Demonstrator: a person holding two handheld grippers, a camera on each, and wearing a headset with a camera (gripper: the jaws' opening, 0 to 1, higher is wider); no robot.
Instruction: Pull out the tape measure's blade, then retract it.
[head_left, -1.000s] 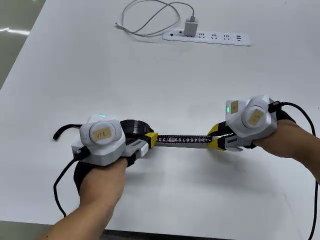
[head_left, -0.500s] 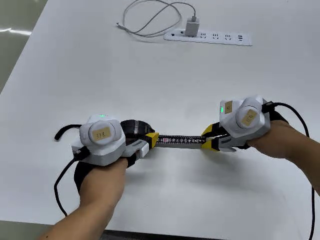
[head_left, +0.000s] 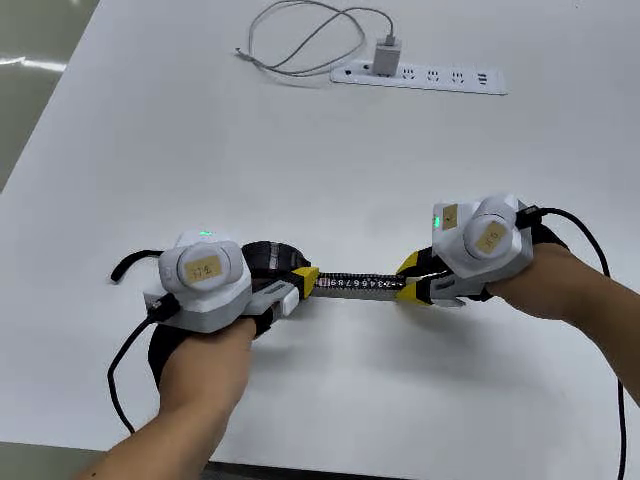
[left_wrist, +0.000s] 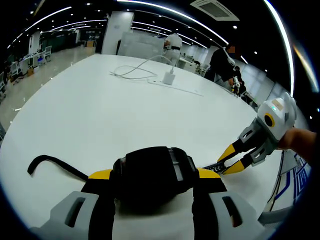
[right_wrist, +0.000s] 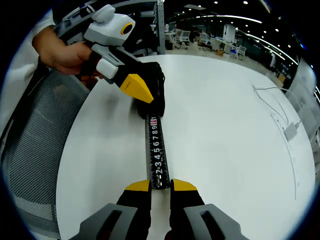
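Right gripper (head_left: 404, 279) had drawn nearer left gripper (head_left: 298, 283), exposed blade (right_wrist: 156, 150) shortened; right jaws pinched the blade's tip, judged thin, springy, best held there; left jaws clamped the rigid tape measure case (left_wrist: 150, 167) between them.

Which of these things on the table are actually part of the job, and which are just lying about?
In use: tape measure, its blade, left gripper, right gripper.
Lying about: power strip, plugged-in charger.
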